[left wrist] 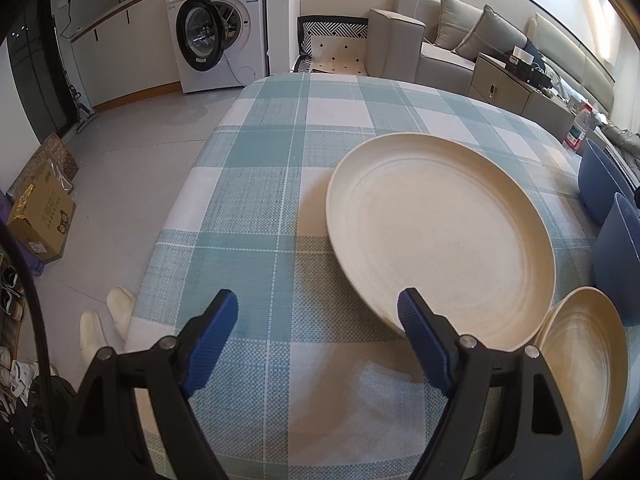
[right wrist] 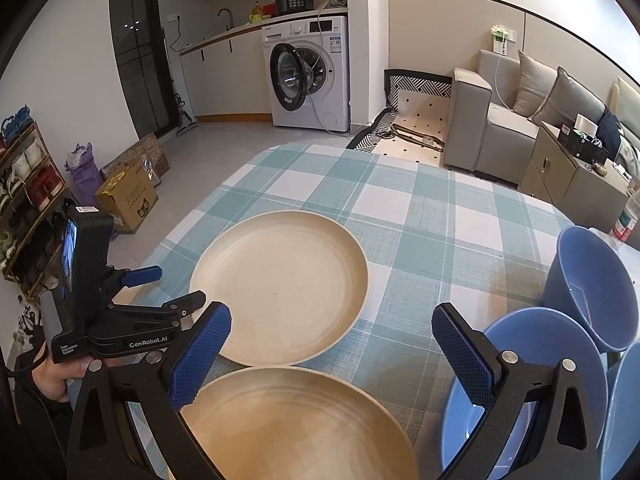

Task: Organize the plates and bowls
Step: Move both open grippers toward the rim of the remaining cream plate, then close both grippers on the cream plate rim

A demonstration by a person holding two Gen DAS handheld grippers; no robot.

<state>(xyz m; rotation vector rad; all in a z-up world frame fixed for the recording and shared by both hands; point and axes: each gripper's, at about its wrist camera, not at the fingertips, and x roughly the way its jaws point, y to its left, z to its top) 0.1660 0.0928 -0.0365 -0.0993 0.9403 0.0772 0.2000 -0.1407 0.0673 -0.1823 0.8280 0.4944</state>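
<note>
The far plate (right wrist: 280, 286), cream and round, lies flat on the checked surface (right wrist: 420, 216) straight ahead of my right gripper (right wrist: 332, 344), just beyond its fingertips. The near plate (right wrist: 296, 420), tan and of like shape, sits right under that gripper, between and below its two fingers, its far rim touching or all but touching the far plate's near rim. My right gripper is released, its jaws standing wide with nothing between the blue pads (right wrist: 202, 354); it hangs above the near plate without touching it.

To the right of that gripper stand three blue bowls. The nearest bowl (right wrist: 532, 360) is partly behind my right finger, a tilted bowl (right wrist: 592, 292) leans just beyond it, and a third bowl (right wrist: 624, 412) shows only at the picture's edge.

My left gripper (left wrist: 318, 316) is also released, jaws wide and empty, hovering over bare cloth. From it, the far plate (left wrist: 440, 232) lies ahead and to the right, its near rim just behind my right-hand finger, and the near plate (left wrist: 584, 368) sits further right still. In the right wrist view, my left gripper (right wrist: 172, 288) appears to the left of both plates, held in my hand (right wrist: 60, 376).
</note>
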